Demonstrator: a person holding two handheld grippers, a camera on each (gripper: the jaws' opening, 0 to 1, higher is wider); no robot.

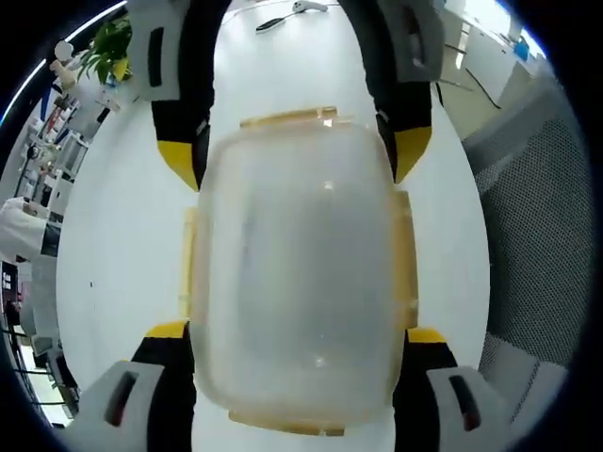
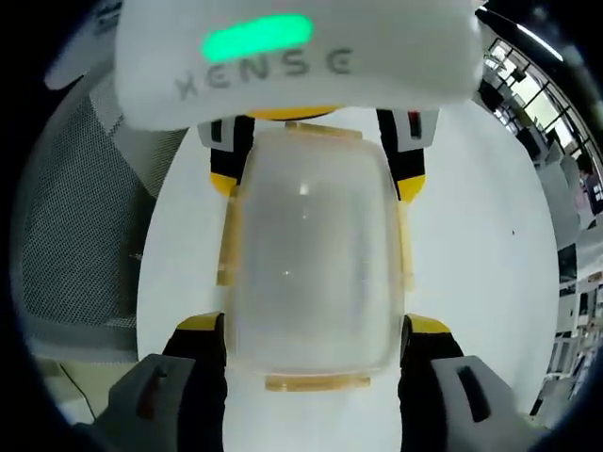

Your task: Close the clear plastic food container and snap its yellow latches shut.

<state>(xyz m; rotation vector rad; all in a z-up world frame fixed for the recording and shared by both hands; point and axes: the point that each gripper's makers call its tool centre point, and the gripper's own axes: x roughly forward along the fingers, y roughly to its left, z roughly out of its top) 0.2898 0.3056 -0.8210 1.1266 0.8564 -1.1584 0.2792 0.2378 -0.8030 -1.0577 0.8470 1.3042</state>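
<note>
The clear plastic container (image 1: 297, 264) lies on the white table (image 1: 122, 235) with its frosted lid on top. Yellow latches stick out at its far end (image 1: 287, 119), near end (image 1: 283, 422) and both long sides (image 1: 407, 254). My left gripper (image 1: 297, 331) straddles the near end, jaws wide apart and close against the sides. My right gripper (image 1: 294, 155) straddles the opposite end the same way. In the right gripper view the container (image 2: 316, 254) sits between my right gripper (image 2: 316, 324) and the left gripper (image 2: 317, 181). I cannot tell whether the jaws press the walls.
A grey mesh chair (image 1: 537, 235) stands beside the table, also visible as the mesh chair (image 2: 85, 217). A utensil (image 1: 292, 14) lies farther along the table. A potted plant (image 1: 108, 47) and shelves stand beyond the table's left side.
</note>
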